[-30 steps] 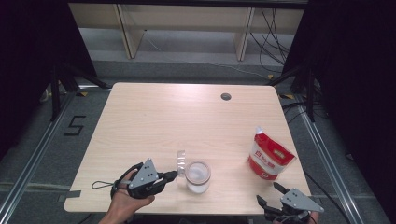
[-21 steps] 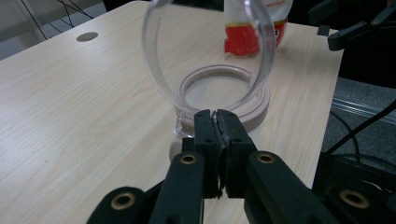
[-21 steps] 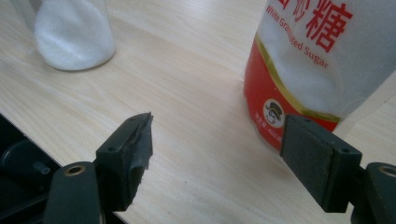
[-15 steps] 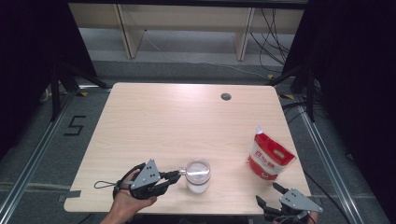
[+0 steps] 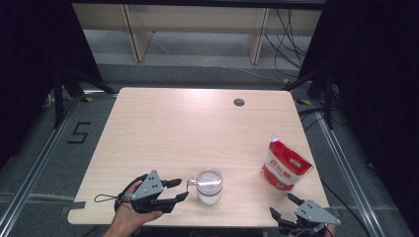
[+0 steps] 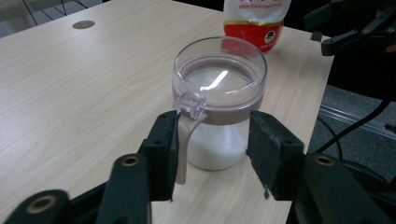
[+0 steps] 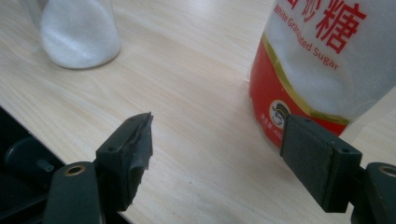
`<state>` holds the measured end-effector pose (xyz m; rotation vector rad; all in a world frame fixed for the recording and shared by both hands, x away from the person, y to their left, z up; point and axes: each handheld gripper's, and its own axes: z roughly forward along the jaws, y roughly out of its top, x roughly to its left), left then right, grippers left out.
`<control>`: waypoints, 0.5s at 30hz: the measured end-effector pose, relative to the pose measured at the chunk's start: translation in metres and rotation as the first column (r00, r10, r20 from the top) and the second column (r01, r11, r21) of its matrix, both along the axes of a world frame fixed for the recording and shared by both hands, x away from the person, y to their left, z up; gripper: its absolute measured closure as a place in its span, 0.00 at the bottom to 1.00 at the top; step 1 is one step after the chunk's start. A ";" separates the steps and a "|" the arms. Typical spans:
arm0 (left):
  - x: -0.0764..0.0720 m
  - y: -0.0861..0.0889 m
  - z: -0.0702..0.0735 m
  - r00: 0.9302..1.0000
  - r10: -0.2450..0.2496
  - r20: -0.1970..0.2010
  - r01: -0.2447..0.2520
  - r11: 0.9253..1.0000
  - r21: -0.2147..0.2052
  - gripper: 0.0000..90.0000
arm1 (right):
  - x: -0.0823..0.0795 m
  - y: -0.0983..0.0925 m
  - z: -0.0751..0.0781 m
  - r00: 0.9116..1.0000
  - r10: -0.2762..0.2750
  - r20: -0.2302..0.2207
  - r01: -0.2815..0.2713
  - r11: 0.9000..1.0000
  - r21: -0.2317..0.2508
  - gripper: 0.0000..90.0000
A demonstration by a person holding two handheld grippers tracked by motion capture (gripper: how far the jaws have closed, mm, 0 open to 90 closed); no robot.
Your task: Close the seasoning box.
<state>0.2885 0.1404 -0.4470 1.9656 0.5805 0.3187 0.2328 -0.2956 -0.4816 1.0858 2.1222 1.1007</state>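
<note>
Left gripper view: left gripper (image 6: 212,140) fingers, just opening, straddle the jar's (image 6: 219,98) lid tab unpressed.

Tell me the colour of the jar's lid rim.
Dull brownish pink on the jar lid; clearest in the left gripper view.

A pale wooden table (image 5: 163,128) with a round dark cable hole (image 5: 239,102) at one o'clock carries a clear glass sugar jar (image 5: 209,186) at six and a red-and-white sugar pouch (image 5: 285,167) at four.
</note>
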 end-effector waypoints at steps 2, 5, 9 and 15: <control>-0.002 0.001 -0.003 1.000 0.021 -0.018 -0.021 1.000 -0.005 0.50 | 0.000 0.000 0.000 1.000 -0.002 -0.001 0.002 1.000 0.002 0.29; -0.001 0.002 -0.004 1.000 0.014 -0.015 -0.014 1.000 0.007 0.44 | 0.001 0.001 -0.001 1.000 0.007 0.007 -0.007 1.000 0.003 0.29; -0.002 0.005 -0.009 0.999 0.017 -0.027 -0.016 1.000 0.021 0.40 | 0.001 0.001 -0.001 1.000 0.011 -0.007 -0.011 1.000 0.006 0.29; -0.003 0.008 -0.013 0.998 0.046 -0.050 -0.046 0.999 0.008 0.37 | 0.002 0.001 -0.002 1.000 0.006 0.015 -0.006 1.000 -0.007 0.29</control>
